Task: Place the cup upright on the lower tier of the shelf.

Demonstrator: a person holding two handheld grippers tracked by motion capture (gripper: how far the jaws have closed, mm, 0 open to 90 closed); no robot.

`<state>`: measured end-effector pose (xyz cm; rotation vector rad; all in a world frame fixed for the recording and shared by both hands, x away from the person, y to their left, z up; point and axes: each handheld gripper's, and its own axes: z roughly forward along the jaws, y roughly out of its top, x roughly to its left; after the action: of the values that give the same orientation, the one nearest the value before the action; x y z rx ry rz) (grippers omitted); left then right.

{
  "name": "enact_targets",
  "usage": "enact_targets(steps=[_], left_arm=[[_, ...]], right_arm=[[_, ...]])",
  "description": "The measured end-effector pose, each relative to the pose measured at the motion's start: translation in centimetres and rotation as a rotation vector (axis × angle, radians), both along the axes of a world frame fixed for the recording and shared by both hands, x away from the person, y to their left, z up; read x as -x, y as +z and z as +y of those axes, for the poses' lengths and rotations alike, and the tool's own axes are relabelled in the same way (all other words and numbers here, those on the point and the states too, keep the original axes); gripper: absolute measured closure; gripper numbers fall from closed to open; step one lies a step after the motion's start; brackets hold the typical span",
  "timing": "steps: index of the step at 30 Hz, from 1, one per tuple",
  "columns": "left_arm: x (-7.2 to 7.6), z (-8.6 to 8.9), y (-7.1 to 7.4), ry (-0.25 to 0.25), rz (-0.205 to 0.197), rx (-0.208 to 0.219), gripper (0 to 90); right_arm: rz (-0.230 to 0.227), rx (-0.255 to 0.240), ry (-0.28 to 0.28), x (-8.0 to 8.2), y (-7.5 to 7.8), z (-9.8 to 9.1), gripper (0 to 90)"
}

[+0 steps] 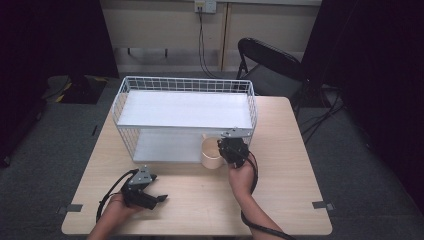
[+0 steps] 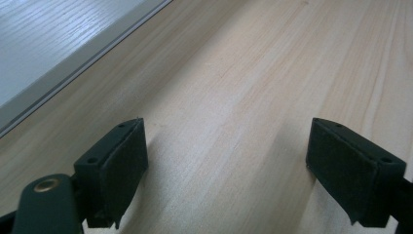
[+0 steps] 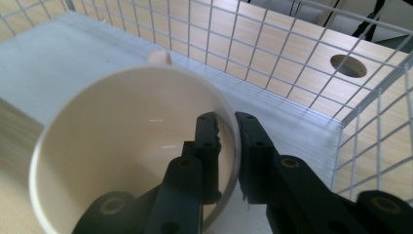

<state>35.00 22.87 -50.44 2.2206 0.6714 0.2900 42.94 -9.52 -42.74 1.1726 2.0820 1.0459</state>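
The right gripper [image 3: 229, 156] pinches the cup [image 3: 122, 146] by its rim, one jaw inside; the shelf [image 1: 185, 110] lies just ahead.

Recording lab or test studio, not a home. Indicators: black curtains [image 1: 45, 35] on both sides, grey carpet floor [image 1: 45, 135], tape markers [image 1: 73, 208] on the light wooden table [image 1: 280, 200], a folding chair [image 1: 267, 62], and a wall outlet [image 1: 205, 6] with trailing cables.

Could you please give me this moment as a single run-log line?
right claw: shut on cream cup wall, at wire rack lower shelf | left claw: open, empty, low over table
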Motion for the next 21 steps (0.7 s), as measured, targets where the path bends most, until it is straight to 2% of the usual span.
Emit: enact_targets(steps=[3,4,7,12,13,14,15,17,21], left_arm=[[0.0,0.0,0.0,0.0,0.0,0.0,14.9],[0.0,0.0,0.0,0.0,0.0,0.0,14.9],[0.0,0.0,0.0,0.0,0.0,0.0,14.9],[0.0,0.0,0.0,0.001,0.001,-0.002,14.9],[0.0,0.0,0.0,0.001,0.001,-0.002,14.9],[0.0,0.0,0.0,0.0,0.0,0.0,14.9],[0.0,0.0,0.0,0.0,0.001,-0.002,14.9],[0.0,0.0,0.0,0.0,0.001,-0.002,14.8],[0.0,0.0,0.0,0.0,0.001,-0.002,14.9]], right_arm=[[-0.006,-0.003,-0.002,0.0,0.2,-0.1,73.1],[-0.017,-0.011,-0.005,0.1,0.4,-0.2,65.6],[-0.024,-0.017,-0.002,0.4,0.6,-0.3,54.2],[-0.005,-0.079,0.039,1.1,1.0,-0.6,35.0],[-0.005,-0.079,0.039,1.1,1.0,-0.6,35.0],[0.001,-0.104,0.064,1.5,1.3,-0.7,28.5],[0.001,-0.104,0.064,1.5,1.3,-0.7,28.5],[0.01,-0.112,0.1,2.0,1.7,-0.6,21.6],[0.006,-0.106,0.125,2.6,1.9,-0.8,19.9]])
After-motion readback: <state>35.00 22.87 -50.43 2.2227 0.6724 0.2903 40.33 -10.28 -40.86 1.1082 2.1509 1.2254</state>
